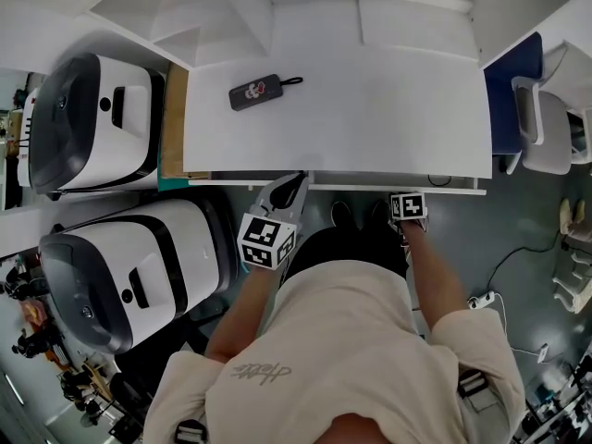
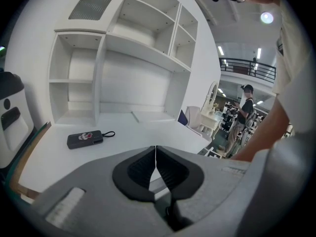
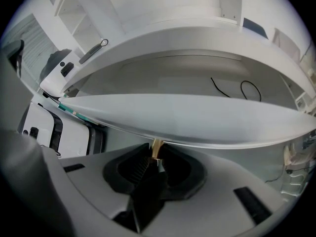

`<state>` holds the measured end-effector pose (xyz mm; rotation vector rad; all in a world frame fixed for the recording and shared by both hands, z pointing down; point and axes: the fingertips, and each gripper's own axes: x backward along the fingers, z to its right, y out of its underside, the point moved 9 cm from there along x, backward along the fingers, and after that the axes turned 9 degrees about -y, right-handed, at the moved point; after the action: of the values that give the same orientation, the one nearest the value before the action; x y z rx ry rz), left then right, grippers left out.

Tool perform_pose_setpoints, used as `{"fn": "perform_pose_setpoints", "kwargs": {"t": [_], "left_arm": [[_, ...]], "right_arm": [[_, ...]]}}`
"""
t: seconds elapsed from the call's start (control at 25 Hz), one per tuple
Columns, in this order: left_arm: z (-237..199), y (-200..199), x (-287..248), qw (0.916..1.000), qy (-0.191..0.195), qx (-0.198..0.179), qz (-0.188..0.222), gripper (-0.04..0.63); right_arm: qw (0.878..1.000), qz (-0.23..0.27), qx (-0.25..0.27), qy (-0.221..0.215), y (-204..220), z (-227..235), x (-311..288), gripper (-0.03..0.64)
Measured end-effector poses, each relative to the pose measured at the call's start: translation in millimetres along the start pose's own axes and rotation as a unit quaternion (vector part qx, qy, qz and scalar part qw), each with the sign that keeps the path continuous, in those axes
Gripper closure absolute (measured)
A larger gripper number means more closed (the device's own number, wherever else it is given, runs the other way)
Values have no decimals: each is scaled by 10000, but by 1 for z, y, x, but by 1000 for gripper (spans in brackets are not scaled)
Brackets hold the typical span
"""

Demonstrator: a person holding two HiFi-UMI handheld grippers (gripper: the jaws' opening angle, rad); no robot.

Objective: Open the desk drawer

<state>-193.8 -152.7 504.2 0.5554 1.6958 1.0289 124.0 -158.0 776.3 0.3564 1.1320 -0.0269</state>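
Note:
The white desk (image 1: 370, 109) has a shallow drawer under its top. The drawer's front (image 1: 351, 189) (image 3: 207, 122) stands out a narrow gap from the desk edge, and a black cable (image 3: 232, 89) shows inside. My right gripper (image 1: 407, 198) (image 3: 155, 157) is low at the drawer front, shut on its small brass knob (image 3: 156, 148). My left gripper (image 1: 294, 183) (image 2: 156, 157) hovers at the desk's front edge left of centre. Its jaws are shut together on nothing. A black case with a loop (image 1: 259, 92) (image 2: 85, 139) lies on the desk top.
Two large white-and-black machines (image 1: 92, 123) (image 1: 120, 266) stand left of the desk. A white chair (image 1: 546, 132) is at the right. White shelves (image 2: 123, 43) rise behind the desk. A power strip (image 1: 481, 299) lies on the floor. A person (image 2: 244, 110) stands far off.

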Motion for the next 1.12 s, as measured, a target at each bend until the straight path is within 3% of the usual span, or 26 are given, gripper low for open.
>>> {"fn": "perform_pose_setpoints", "kwargs": {"t": [1.12], "left_arm": [[82,35,46,9986,-477,239,4,580]], "right_arm": [[9987,-211,159,-429,74,-12,14,532]]}}
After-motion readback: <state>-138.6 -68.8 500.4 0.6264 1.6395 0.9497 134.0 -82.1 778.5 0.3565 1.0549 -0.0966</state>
